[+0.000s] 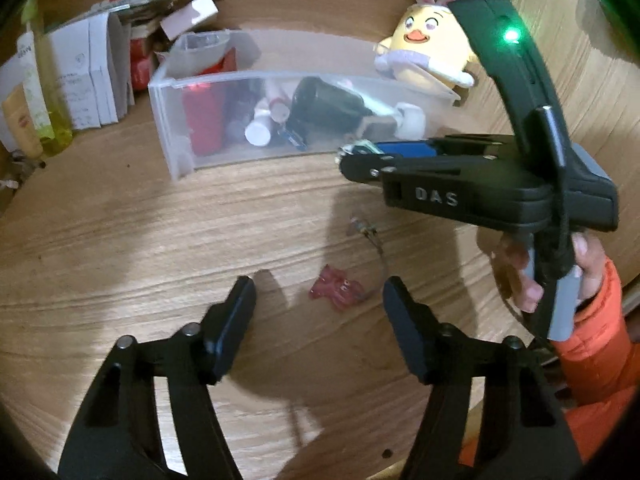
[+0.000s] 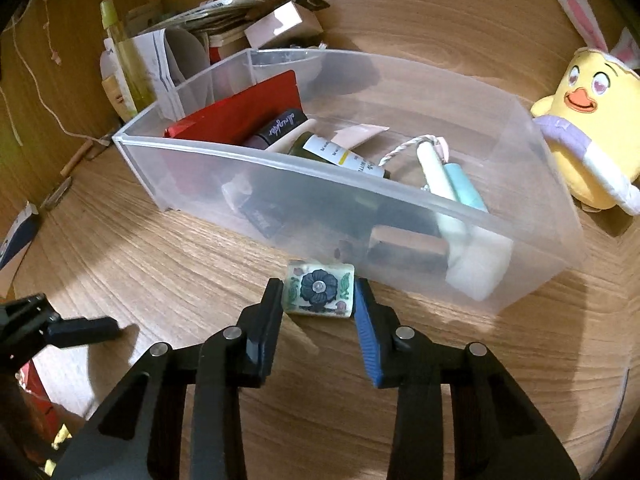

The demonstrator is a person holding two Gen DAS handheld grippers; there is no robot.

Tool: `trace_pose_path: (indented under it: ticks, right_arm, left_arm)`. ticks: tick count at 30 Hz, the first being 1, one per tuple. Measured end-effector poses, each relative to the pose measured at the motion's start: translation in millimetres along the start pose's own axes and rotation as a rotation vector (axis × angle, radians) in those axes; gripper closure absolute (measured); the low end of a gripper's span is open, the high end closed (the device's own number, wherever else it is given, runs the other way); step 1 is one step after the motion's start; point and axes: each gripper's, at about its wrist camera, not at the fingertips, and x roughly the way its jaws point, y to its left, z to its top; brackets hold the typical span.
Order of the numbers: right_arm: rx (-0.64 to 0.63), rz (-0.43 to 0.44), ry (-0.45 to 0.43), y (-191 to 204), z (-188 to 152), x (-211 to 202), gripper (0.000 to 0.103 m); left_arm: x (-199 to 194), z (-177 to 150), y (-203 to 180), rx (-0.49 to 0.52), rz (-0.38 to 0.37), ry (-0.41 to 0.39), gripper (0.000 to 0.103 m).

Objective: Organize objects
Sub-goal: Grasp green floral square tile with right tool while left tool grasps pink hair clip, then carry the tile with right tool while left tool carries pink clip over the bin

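Both tongs work over a wood-grain tabletop (image 2: 160, 248). Our right gripper (image 2: 318, 294) pinches a small ceramic tile (image 2: 319, 288) painted with a dark flower, one finger against each side of it, and holds it just in front of the near wall of the clear plastic bin (image 2: 520, 276). Our left gripper (image 1: 320, 292) hangs with its fingers spread apart above a small red trinket (image 1: 336, 286) lying on the table; a thin wire (image 1: 382, 256) runs from that trinket toward a little metal piece.

By size we then note the bin's contents: a red box (image 2: 240, 112) at the left end, a dark green bottle (image 2: 340, 152) with a white label lying mid-bin, and a pale tube (image 2: 430, 168) and a teal tube (image 2: 466, 184) side by side at the right end. A yellow chick plush (image 2: 588, 136) with rabbit ears sits just beyond the bin's right end. Behind the left end stand white paper cartons (image 1: 92, 68) and a yellow-green bottle (image 2: 128, 64), with a pink box (image 2: 280, 24) further back.
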Motion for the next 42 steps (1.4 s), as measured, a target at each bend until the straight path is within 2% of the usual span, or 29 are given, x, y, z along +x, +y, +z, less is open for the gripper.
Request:
trace_pose_path:
  ticks: [1, 7, 9, 15, 23, 31, 42]
  right_arm:
    - [0.001, 0.001, -0.007, 0, -1, -3, 0.071]
    - [0.012, -0.007, -0.046, -3, -3, -20, 0.071]
    - [0.019, -0.004, -0.057, -5, -4, -25, 0.071]
    - [0.040, 0.005, -0.090, -11, -8, -42, 0.071]
    - [0.051, 0.011, -0.135, -13, -9, -63, 0.071]
    - [0.060, 0.015, -0.185, -15, -3, -80, 0.071]
    - [0.074, 0.023, -0.263, -19, 13, -102, 0.071]
  left_arm:
    - [0, 0, -1, 0.002, -0.004, 0.001, 0.042]
    - [1, -2, -8, 0.033, -0.001, -0.021, 0.064]
    - [2, -3, -9, 0.042, 0.002, -0.027, 0.075]
    - [1, -4, -10, 0.047, 0.020, -0.047, 0.084]
    - [-11, 9, -4, 0.017, 0.043, -0.102, 0.084]
    - [-31, 32, 10, -0.034, 0.056, -0.190, 0.084]
    - [-60, 62, 17, -0.046, 0.083, -0.328, 0.084]
